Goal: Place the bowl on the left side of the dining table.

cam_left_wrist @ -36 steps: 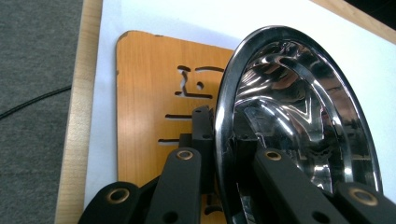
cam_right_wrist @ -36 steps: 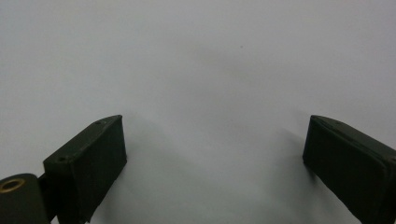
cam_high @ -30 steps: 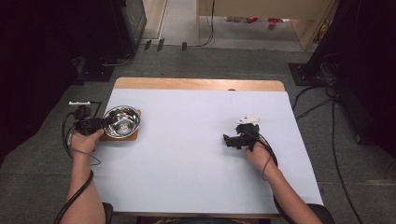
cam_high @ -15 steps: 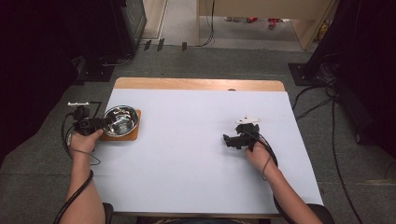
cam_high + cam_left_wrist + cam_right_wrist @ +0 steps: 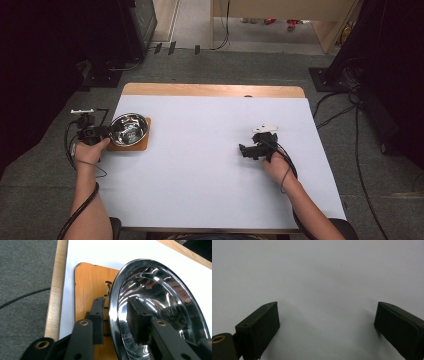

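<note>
My left hand-held gripper (image 5: 116, 322) has just been opening, jaws straddling the bowl (image 5: 129, 129) rim, pads off it. Bowl sits on the wooden board (image 5: 143, 145), so placing looks finished. Right hand-held gripper (image 5: 327, 325) released, idle on the worktop (image 5: 210, 165).

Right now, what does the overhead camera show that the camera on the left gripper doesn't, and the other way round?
The high view adds the wider scene: the whole white table, both forearms, the right gripper resting far from the bowl, and the grey floor with cables.

The left gripper view adds close detail: the left gripper straddles the rim of the steel bowl, one jaw outside and one inside, with a small gap beside the outer pad. Its jaws have just been opening.

Both share the steel bowl sitting on the wooden board at the table's left edge.
</note>
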`<action>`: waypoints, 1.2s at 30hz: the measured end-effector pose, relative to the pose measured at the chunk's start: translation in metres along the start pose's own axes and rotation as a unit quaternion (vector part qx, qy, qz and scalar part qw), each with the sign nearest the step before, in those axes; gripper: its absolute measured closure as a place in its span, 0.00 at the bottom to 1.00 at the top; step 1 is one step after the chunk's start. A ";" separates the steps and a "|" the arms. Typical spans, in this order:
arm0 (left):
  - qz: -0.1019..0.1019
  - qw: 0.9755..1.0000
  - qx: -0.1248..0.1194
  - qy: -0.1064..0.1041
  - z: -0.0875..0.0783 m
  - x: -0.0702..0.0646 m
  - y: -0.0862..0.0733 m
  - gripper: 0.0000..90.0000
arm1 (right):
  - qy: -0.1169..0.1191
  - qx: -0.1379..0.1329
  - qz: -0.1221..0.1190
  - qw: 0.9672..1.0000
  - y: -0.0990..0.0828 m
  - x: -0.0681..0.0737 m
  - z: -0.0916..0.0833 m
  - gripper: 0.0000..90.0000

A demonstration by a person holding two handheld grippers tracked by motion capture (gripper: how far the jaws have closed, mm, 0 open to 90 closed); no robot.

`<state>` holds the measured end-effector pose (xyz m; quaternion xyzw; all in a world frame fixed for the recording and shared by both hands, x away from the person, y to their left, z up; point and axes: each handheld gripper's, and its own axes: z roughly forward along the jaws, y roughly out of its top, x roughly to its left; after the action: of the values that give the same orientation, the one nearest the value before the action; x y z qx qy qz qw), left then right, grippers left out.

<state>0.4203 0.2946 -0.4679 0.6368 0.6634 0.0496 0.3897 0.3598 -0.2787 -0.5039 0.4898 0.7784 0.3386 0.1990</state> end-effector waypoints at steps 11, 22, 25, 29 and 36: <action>0.018 1.000 -0.011 0.016 -0.008 -0.007 0.002 0.54 | 0.000 0.000 0.000 1.000 0.000 0.000 0.000 0.06; 0.035 0.999 -0.020 0.030 -0.020 -0.018 0.004 0.50 | 0.000 0.000 -0.001 1.000 0.000 0.000 0.000 0.06; 0.040 0.998 -0.023 0.036 -0.024 -0.020 0.005 0.50 | 0.000 0.000 -0.001 1.000 0.000 0.000 0.000 0.06; 0.045 0.998 -0.029 0.039 -0.030 -0.024 0.007 0.50 | 0.000 0.000 -0.001 1.000 0.000 0.000 0.000 0.06; 0.051 0.997 -0.029 0.040 -0.034 -0.033 0.010 0.47 | 0.000 0.000 -0.001 1.000 0.000 0.000 0.000 0.06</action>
<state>0.4053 0.2823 -0.4239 0.6562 0.6430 0.1139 0.3782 0.3598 -0.2789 -0.5039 0.4893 0.7788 0.3382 0.1991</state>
